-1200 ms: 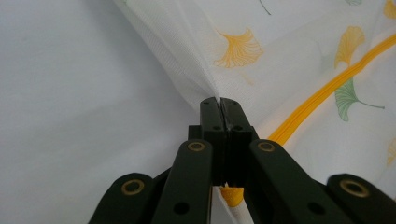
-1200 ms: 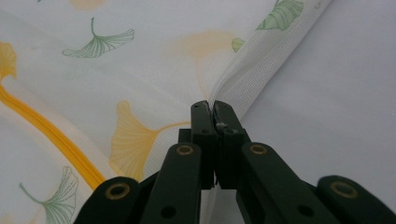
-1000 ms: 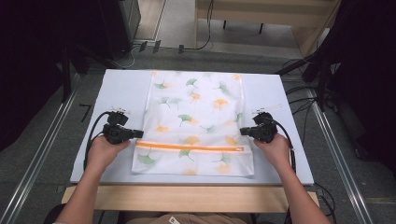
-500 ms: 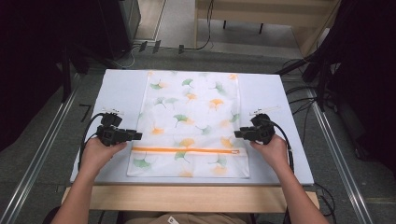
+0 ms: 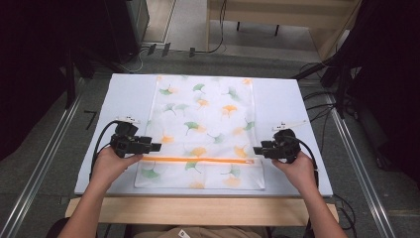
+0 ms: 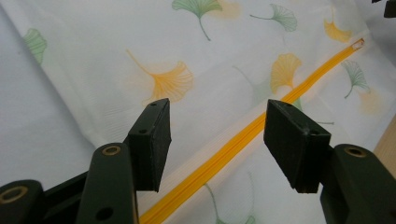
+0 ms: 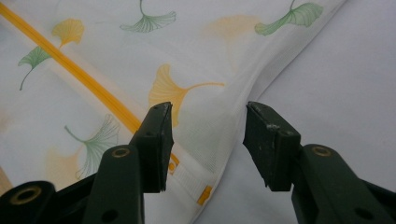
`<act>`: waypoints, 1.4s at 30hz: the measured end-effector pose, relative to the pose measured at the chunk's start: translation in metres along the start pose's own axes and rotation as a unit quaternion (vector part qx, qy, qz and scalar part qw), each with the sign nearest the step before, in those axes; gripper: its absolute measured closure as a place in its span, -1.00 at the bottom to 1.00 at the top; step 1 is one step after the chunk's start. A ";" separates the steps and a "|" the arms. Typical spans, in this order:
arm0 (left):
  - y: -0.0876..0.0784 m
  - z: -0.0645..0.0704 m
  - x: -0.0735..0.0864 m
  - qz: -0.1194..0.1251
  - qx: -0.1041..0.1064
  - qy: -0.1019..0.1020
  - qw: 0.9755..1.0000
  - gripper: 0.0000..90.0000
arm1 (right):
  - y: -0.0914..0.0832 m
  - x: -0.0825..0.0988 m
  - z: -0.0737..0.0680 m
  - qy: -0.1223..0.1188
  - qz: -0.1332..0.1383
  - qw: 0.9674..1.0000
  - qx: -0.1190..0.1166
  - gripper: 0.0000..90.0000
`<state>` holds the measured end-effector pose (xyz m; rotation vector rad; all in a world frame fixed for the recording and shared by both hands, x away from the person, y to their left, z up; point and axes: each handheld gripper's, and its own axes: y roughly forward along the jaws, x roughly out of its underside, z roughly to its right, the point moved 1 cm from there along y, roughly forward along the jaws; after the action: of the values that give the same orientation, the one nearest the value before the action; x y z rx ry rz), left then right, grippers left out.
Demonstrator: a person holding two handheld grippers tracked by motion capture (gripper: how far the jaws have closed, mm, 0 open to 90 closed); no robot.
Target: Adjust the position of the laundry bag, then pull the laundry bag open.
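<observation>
A white cloth bag (image 5: 205, 124) printed with green and orange ginkgo leaves lies flat on the table, an orange zipper (image 5: 198, 159) running across its near end. My left gripper (image 5: 157, 147) sits at the bag's left edge by the zipper. Its jaws have just been opening and stand apart above the zipper (image 6: 243, 135), with nothing pressed. At the right edge my right gripper (image 5: 256, 149) has also just been opening. A raised fold of the cloth edge (image 7: 210, 126) lies between its pads, untouched, and the zipper's end (image 7: 84, 84) runs off to their left.
The bag rests on a pale mat (image 5: 129, 94) over a wooden table whose front edge (image 5: 198, 210) is nearest the person. Cables (image 5: 322, 106) trail off the right side. A metal rail (image 5: 44, 163) runs along the floor at left.
Both grippers were shut on the bag's side edges and have opened, letting the cloth go. The bag now lies flatter, and both hands have drawn back slightly.
</observation>
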<state>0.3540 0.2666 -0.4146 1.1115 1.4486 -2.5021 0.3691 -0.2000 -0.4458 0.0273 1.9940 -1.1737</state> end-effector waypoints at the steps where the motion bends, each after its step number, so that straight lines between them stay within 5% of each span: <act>1: 0.002 0.003 -0.002 0.001 0.003 0.005 1.000 -0.08 | -0.002 0.003 -0.002 0.000 0.000 1.000 0.000 0.18; 28: 0.037 0.040 -0.019 -0.001 0.035 0.062 0.997 -0.15 | 0.000 0.027 -0.009 0.000 -0.023 1.000 -0.003 0.26; 42: 0.053 0.053 -0.021 -0.015 0.047 0.084 0.995 -0.11 | 0.007 0.038 -0.004 -0.005 -0.046 0.999 0.016 0.26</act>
<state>0.3593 0.1894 -0.4250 1.3549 1.4065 -2.5783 0.3435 -0.2063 -0.4738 -0.0547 1.9868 -1.2613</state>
